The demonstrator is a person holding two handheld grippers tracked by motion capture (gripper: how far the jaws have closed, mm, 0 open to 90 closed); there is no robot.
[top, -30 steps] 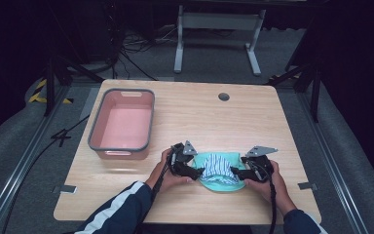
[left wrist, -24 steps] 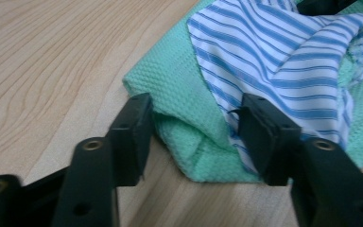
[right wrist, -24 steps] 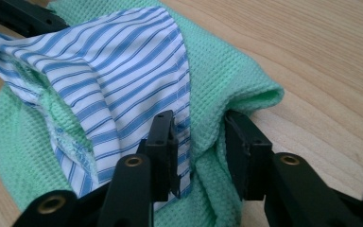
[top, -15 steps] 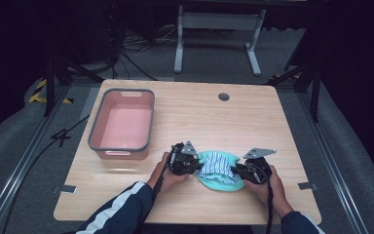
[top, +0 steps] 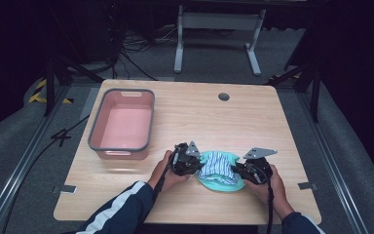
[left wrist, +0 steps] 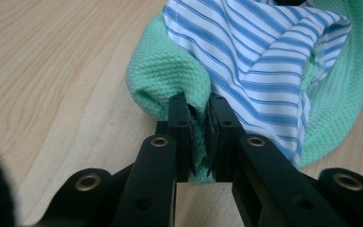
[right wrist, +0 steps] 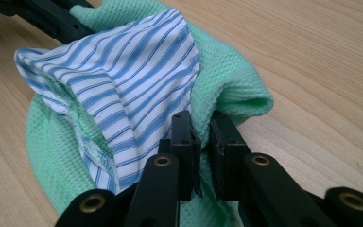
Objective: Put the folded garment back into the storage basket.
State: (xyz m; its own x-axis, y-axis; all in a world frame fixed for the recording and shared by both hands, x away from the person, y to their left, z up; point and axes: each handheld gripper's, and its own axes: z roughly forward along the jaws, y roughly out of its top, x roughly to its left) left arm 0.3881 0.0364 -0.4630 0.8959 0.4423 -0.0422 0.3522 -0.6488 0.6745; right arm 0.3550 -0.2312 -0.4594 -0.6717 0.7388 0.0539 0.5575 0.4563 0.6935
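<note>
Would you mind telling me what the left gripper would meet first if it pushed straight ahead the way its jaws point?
The left gripper is already shut on the green cloth. Straight ahead, it would likely press into the striped cloth bunched on top, then probably the right gripper beyond.

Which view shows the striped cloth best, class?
The left gripper view: the striped cloth spreads large, stripes and folds clear. The right gripper view shows it nearly as well; the high view shows a small patch between the hands.
</note>
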